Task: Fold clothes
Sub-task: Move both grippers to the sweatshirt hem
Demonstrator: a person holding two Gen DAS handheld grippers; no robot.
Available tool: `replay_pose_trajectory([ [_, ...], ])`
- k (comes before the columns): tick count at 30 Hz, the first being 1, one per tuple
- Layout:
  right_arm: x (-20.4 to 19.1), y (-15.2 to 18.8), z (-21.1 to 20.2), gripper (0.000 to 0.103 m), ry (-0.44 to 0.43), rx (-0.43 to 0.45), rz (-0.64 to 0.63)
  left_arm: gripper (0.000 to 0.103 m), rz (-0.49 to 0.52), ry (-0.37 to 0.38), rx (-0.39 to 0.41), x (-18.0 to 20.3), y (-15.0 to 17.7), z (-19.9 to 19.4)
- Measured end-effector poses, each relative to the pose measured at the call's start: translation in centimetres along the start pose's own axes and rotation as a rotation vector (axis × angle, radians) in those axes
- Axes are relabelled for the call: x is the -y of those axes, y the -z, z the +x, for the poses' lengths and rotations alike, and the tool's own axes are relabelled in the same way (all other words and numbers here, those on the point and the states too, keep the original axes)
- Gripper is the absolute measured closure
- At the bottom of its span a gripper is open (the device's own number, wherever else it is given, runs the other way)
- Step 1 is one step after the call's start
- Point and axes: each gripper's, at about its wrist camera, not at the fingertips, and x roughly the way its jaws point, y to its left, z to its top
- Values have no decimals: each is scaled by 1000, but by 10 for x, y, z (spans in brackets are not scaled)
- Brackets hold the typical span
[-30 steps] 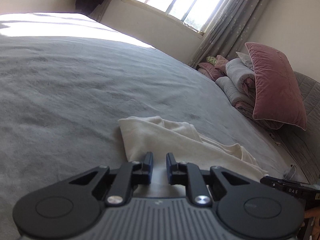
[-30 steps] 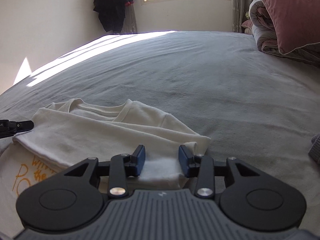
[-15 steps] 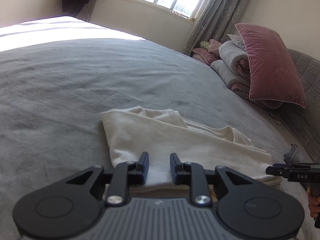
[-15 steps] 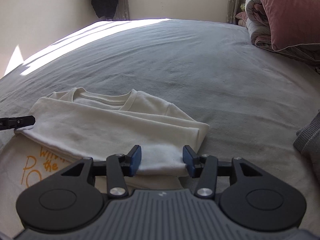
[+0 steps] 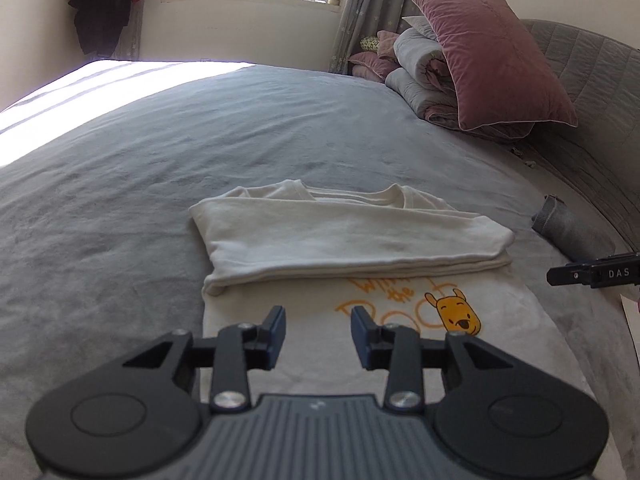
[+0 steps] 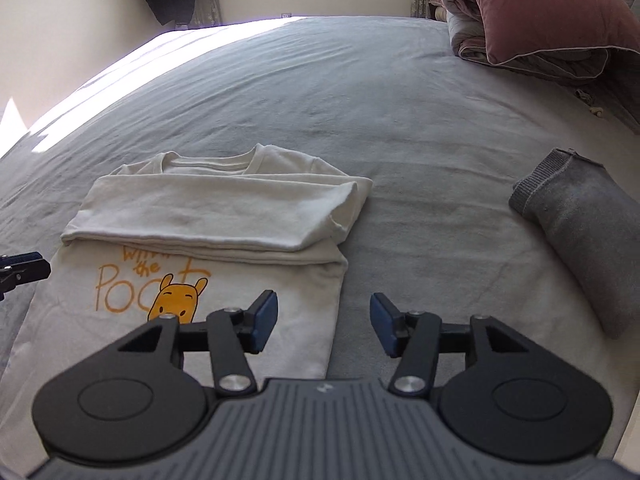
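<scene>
— Where's the shirt?
— The cream T-shirt (image 5: 344,236) lies on the grey bed (image 5: 120,168), its top part folded down over the bear print (image 6: 176,300).
— And the tongs?
— The left tongs (image 5: 318,330) and right tongs (image 6: 323,320) are both opening, nothing between them. A grey garment (image 6: 580,236) lies well apart to the right.

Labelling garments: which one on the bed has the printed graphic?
The cream T-shirt, half folded, with an orange bear print; the rolled grey garment lying apart on the bed is plain.
</scene>
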Motion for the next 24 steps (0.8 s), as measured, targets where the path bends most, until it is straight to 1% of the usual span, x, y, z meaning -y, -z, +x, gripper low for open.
replay_pose_trajectory([
  [4,-1,16,-19,46,-30,-11,36,66,17,13,-38,5,19,-21],
  [6,-3,28,-29,46,-46,-22,50,66,3,24,-56,3,30,-29],
  [10,-6,58,-48,46,-70,-30,78,66,-58,86,-124,-6,57,-45],
  [15,-4,94,-64,46,-91,-55,127,66,-85,43,-194,-20,79,-66],
  [17,-4,107,-69,46,-93,-65,140,66,-92,27,-200,-27,86,-75],
  [19,-4,119,-74,46,-118,-65,151,66,-104,22,-194,-35,94,-85],
  [21,-1,132,-77,46,-161,-63,173,66,-134,51,-194,-41,107,-92],
  [23,3,144,-78,47,-202,-88,198,68,-163,81,-195,-47,121,-99],
  [24,5,150,-79,50,-213,-104,196,68,-174,94,-195,-50,127,-102],
])
